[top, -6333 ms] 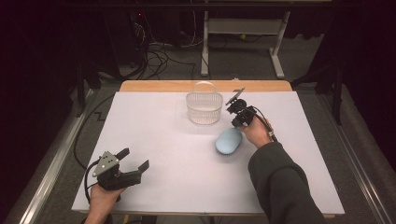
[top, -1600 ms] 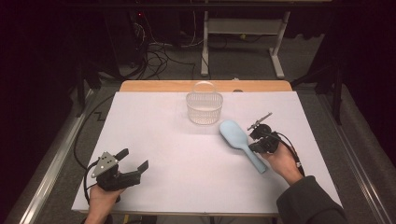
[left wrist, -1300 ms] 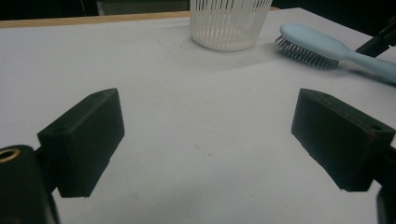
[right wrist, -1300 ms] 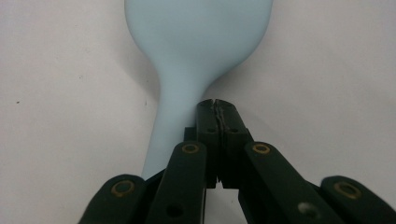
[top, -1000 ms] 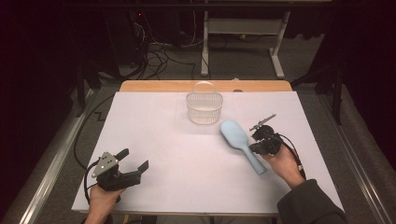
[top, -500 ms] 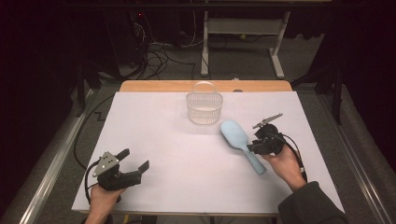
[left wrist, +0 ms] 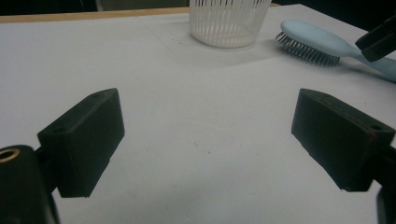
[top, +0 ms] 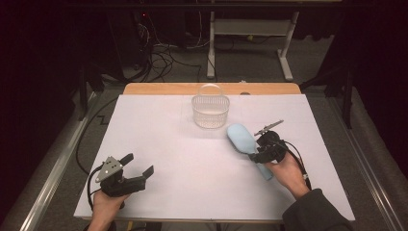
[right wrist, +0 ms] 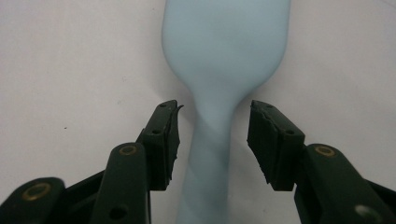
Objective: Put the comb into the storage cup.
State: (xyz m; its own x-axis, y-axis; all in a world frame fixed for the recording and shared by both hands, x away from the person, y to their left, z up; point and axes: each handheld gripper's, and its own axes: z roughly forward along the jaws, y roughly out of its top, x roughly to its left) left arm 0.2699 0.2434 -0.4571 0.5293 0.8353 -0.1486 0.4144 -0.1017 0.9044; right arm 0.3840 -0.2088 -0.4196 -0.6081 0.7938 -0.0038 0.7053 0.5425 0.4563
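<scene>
Since the frame a second back, my right tool [right wrist: 212, 140] has let go: its jaws have just been opening and now stand either side of the hairbrush's [top: 244, 142] narrow neck with a clear gap on both sides, nothing pressed. Six seconds back that brush sat higher, just below the basket; now it lies slanting at right of centre in the high view, head toward the basket, handle toward the lower right. My right tool and hand cover part of the handle there. In the right gripper view the brush head is cut off by the top edge, and its bristles face down, out of sight.

At lower left my left tool [top: 136, 166] has not shifted, jaws wide and empty over the white bench [top: 159, 125].

Farther up, the white slatted basket [top: 210, 111] stands near the bench's far edge. Beyond it, the dim room shows cables on the floor and a white metal frame [top: 248, 31].
</scene>
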